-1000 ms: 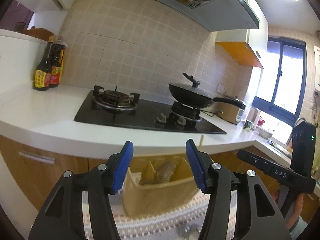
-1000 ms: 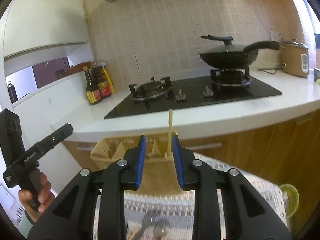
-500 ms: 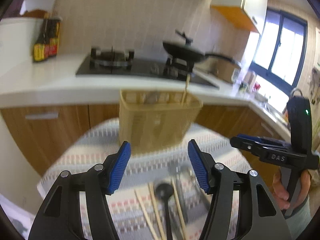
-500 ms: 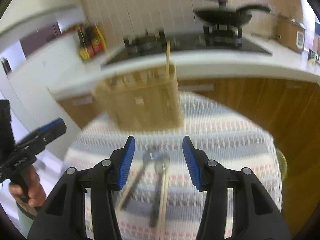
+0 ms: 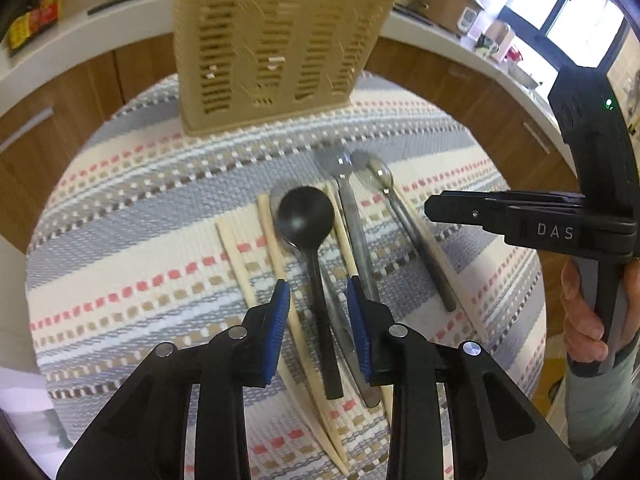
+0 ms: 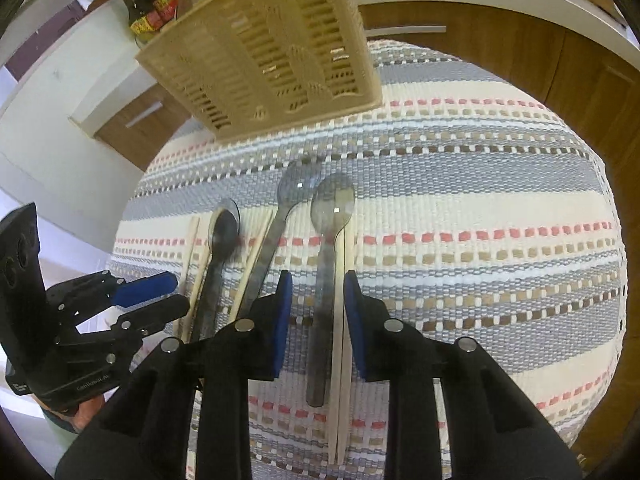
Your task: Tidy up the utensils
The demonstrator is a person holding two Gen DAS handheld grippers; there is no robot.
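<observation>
Along the far edge of the striped counter (image 5: 120,208) stands the tan slotted utensil basket (image 5: 276,44), upright, one chopstick poking out of its top. Nearer me the loose utensils lie side by side: pale chopsticks (image 5: 236,260) at the left, then the black spoon (image 5: 306,216), then a metal spoon (image 5: 340,168) and a second metal spoon (image 6: 332,208) further right, each with a chopstick beside it.

My left tongs (image 5: 318,304) hang over the black spoon's handle. The jaws have just been narrowing; the handle and a chopstick lie in the gap, and I see no pad pressing on them.

My right tongs (image 6: 318,296) hang over the rightmost metal spoon's handle and its chopstick (image 6: 340,360). These jaws have also just been narrowing, and both items sit between the pads, untouched as far as I can see.
</observation>
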